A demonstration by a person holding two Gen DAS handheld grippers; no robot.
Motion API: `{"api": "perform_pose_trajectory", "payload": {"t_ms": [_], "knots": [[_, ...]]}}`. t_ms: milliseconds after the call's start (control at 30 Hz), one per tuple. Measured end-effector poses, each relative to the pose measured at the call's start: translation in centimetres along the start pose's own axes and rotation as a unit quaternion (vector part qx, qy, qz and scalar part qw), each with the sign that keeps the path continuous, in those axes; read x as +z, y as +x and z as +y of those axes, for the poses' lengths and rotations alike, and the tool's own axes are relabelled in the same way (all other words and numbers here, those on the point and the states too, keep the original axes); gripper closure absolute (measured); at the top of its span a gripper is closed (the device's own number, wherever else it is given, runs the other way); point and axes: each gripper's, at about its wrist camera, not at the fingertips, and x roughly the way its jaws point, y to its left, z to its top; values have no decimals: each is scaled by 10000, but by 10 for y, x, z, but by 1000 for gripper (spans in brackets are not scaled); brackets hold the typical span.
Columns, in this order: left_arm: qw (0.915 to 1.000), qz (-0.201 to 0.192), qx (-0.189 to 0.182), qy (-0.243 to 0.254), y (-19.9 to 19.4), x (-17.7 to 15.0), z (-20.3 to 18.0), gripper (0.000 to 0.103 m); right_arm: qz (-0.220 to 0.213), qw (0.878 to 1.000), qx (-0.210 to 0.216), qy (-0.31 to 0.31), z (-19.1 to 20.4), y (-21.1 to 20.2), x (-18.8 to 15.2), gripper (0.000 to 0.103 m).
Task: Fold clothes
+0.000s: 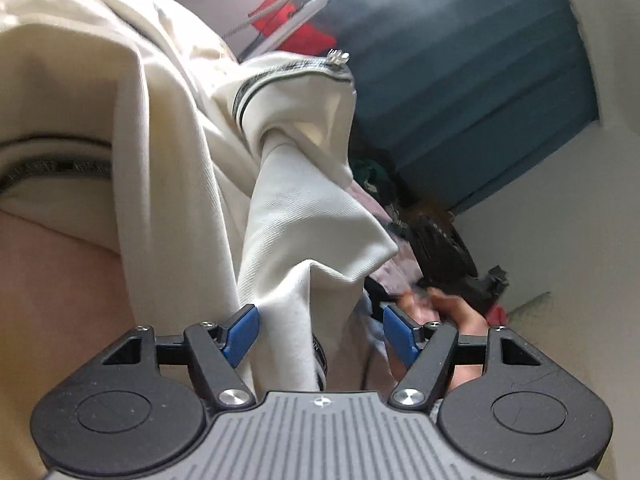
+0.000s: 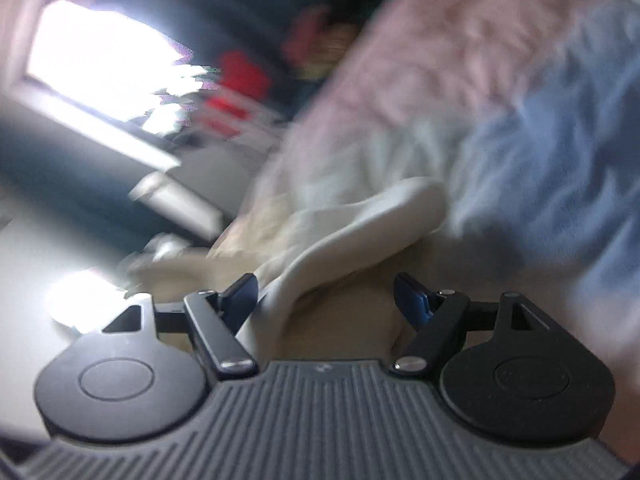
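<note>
With the left gripper (image 1: pixel 320 334) spread around a hanging fold of the cream garment (image 1: pixel 304 216) and the right gripper (image 2: pixel 325 300) spread beside another fold, neither pinching, the cloth could slump unfolded.

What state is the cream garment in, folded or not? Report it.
Not folded. The garment hangs bunched in loose drapes, and the left gripper stands open around its hem.

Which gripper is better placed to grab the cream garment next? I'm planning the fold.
Probably left. The left gripper is open with the cream garment hanging between its pads; in the blurred right view, the right gripper only has a fold beside one pad.
</note>
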Motion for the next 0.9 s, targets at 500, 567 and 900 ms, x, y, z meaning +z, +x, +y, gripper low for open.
{"api": "perform_pose_trajectory", "payload": {"t_ms": [500, 567, 900], "knots": [[9976, 67, -685, 52, 24, 14, 7, 38, -1533, 9742, -222, -1640, 79, -19, 57, 95], [9971, 160, -706, 246, 25, 10, -1, 37, -1808, 9654, -317, -1854, 93, -42, 78, 95], [9939, 231, -611, 893, 11, -10, -29, 34, -3172, 9239, -1349, -1659, 11, -214, 159, 95]]}}
